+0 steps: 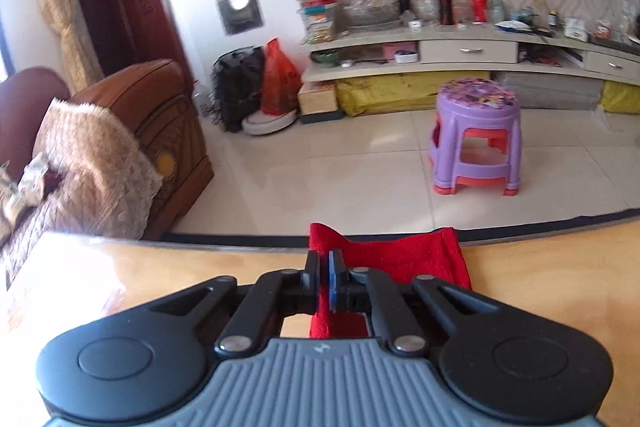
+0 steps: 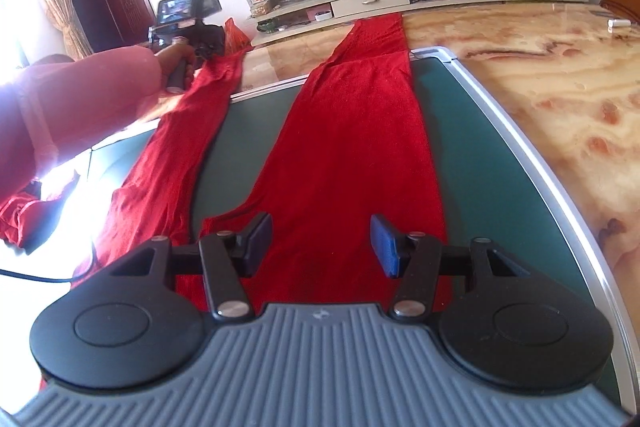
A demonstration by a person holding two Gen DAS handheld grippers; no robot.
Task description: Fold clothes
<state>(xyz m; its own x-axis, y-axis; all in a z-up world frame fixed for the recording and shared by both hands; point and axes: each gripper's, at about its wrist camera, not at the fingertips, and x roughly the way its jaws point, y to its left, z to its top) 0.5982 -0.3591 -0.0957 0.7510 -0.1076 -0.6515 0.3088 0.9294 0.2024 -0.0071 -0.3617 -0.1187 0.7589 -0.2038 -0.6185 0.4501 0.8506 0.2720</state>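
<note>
1. Because the left gripper (image 1: 325, 269) has its two fingers squeezed almost together on the end of one leg of the red pants (image 1: 394, 261), that end can be lifted and carried over for a fold. It sits at the far edge of the table (image 1: 160, 267). Behind it I count one purple stool (image 1: 476, 135) on the floor, one orange bag (image 1: 278, 83) and one brown sofa (image 1: 160, 123).

2. From the right wrist camera, the right gripper (image 2: 322, 241) hangs just above the other leg with its fingers about half open, holding nothing. It looks like it is waiting near the waist end. The red pants (image 2: 352, 131) lie long and flat on one green mat (image 2: 480, 131), so folding is easy. I count two legs, spread apart. A person's hand (image 2: 176, 61) in a pink sleeve (image 2: 80, 99) holds the left gripper (image 2: 188, 35) at the far end of the left leg.
</note>
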